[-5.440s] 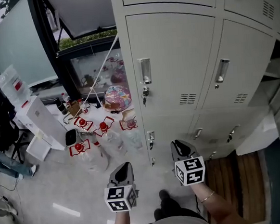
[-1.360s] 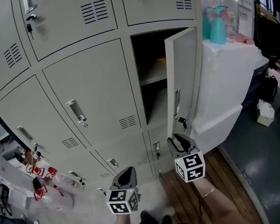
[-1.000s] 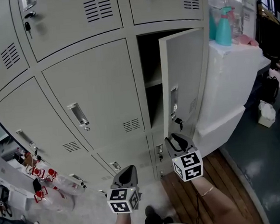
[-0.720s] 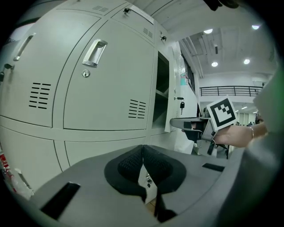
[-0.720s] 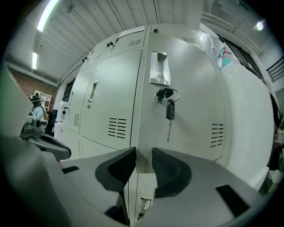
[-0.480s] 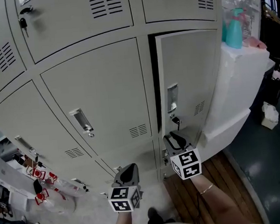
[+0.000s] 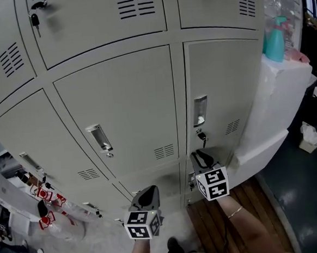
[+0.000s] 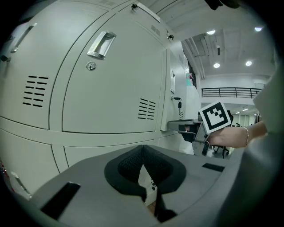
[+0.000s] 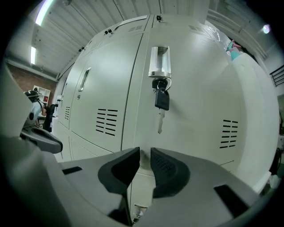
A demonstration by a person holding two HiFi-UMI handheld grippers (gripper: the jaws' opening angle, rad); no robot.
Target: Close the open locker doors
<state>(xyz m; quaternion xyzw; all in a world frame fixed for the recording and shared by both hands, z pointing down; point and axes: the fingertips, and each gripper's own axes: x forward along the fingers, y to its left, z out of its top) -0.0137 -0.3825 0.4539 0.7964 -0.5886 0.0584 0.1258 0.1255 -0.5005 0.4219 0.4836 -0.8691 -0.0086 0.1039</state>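
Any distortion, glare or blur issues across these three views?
Head view: the wide angle bows the locker doors; the light is even and the picture sharp. Left gripper view: heavy fisheye with dark corners, and the ceiling lights are blown out. Right gripper view: same fisheye bulge; the key is sharp and the handle shows a bright glint.

Pale grey locker doors (image 7: 226, 85), teal spray bottle (image 7: 275, 42), black key (image 9: 162, 100)

This looks like a locker corner in a big work hall. Grey metal lockers (image 7: 119, 110) fill the middle of the head view. A spray bottle (image 7: 275, 42) is seen at the upper right, on a white cabinet (image 7: 272, 109). Ceiling lights (image 8: 216, 65) and a high railing (image 8: 230, 92) are seen at the right of the left gripper view.
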